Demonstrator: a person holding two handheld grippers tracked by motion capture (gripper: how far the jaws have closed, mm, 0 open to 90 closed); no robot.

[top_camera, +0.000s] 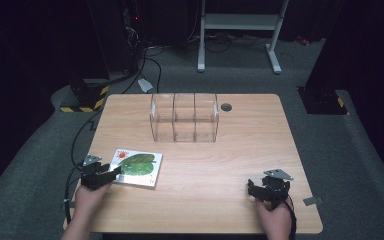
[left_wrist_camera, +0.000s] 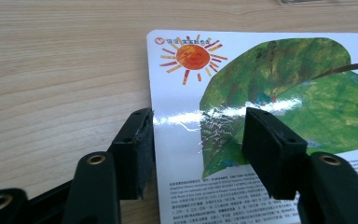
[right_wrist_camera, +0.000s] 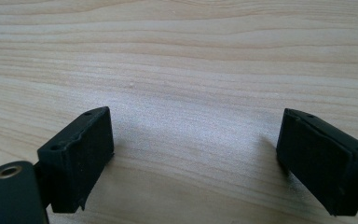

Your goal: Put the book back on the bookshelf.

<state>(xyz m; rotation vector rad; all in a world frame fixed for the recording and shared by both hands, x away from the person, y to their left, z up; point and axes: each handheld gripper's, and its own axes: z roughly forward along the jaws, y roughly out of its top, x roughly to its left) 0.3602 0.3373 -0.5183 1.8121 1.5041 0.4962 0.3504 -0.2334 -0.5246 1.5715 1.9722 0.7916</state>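
Left gripper (left_wrist_camera: 198,140) is released, with its jaws part-way apart straddling the near left edge of the picture book (left_wrist_camera: 261,116): one jaw sits just outside that edge on the wooden table (left_wrist_camera: 60,70), the other above the green leaf on the cover. Right gripper (right_wrist_camera: 193,158) is released, jaws wide apart over bare table, well apart from the book. Beyond both grippers stands a clear divided bin (top_camera: 184,118).

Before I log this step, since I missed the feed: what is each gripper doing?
Left gripper: jaws open astride the edge of the picture book, pads not pressing it.
Right gripper: open wide over the bare table, holding nothing.
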